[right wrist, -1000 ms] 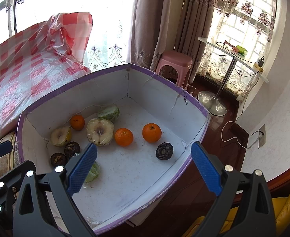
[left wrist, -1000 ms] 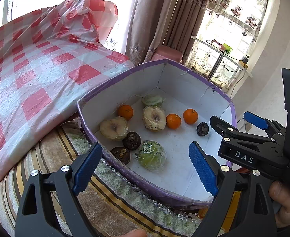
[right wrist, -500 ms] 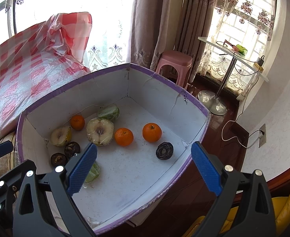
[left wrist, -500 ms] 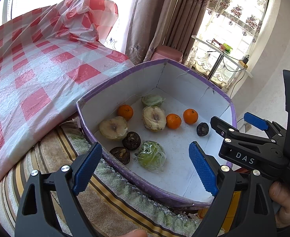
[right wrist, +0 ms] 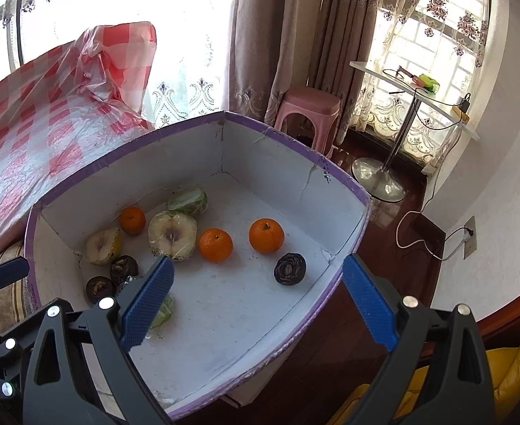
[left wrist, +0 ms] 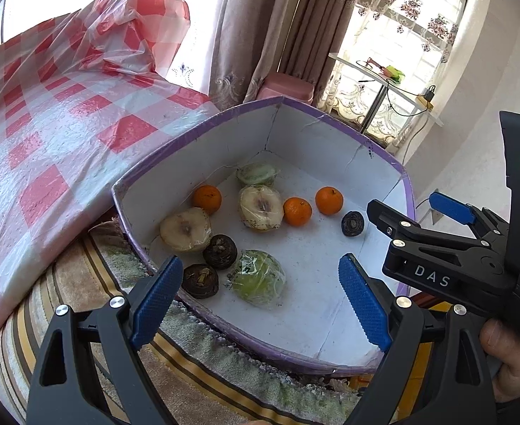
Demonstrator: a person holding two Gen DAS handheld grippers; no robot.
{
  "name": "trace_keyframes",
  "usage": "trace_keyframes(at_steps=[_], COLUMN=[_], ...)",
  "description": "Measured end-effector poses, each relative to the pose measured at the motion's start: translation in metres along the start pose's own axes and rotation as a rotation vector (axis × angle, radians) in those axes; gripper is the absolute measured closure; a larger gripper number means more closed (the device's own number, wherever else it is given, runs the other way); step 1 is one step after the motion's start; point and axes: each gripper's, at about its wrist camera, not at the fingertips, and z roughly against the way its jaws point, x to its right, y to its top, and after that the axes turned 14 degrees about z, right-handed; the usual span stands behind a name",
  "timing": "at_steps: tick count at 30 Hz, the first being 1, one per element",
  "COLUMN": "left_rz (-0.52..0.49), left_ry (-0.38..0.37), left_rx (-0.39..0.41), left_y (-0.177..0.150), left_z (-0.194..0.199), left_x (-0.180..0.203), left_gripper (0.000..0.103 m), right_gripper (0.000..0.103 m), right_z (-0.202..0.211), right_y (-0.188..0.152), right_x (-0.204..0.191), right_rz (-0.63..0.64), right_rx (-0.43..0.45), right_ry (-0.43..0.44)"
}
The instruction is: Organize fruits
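Observation:
A white box with a purple rim [left wrist: 334, 120] [right wrist: 281, 134] holds the fruit. Inside lie three oranges [left wrist: 207, 198] [left wrist: 297, 211] [left wrist: 329, 200], two wrapped cut pale fruit halves [left wrist: 185, 228] [left wrist: 261, 207], a wrapped green fruit [left wrist: 258, 278], a second wrapped green piece [left wrist: 256, 174] at the back, and three dark round fruits [left wrist: 220, 251] [left wrist: 200, 281] [left wrist: 352, 223]. My left gripper [left wrist: 260, 295] hovers open over the box's near edge, nothing between its blue pads. My right gripper [right wrist: 256, 299] is open above the box floor, also empty; it shows in the left wrist view [left wrist: 412, 217] too.
A red-and-white checked plastic cloth [left wrist: 47, 113] covers the surface left of the box. A striped towel [left wrist: 83, 283] lies under the box's near side. A pink stool [right wrist: 311, 106], a small glass table [right wrist: 412, 88] and curtains stand behind. A yellow object [right wrist: 514, 361] sits low right.

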Motion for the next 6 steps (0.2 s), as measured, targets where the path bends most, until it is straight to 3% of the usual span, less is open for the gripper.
trace_keyframes(at_steps=[6], left_rz=[0.096], left_ry=[-0.064], left_rx=[0.054], left_y=[0.007], left_z=[0.038], left_x=[-0.022], left_gripper=[0.016], right_gripper=[0.007], right_z=[0.014], right_y=[0.008], right_x=[-0.009], right_rz=[0.012], right_rx=[0.047], right_ry=[0.030])
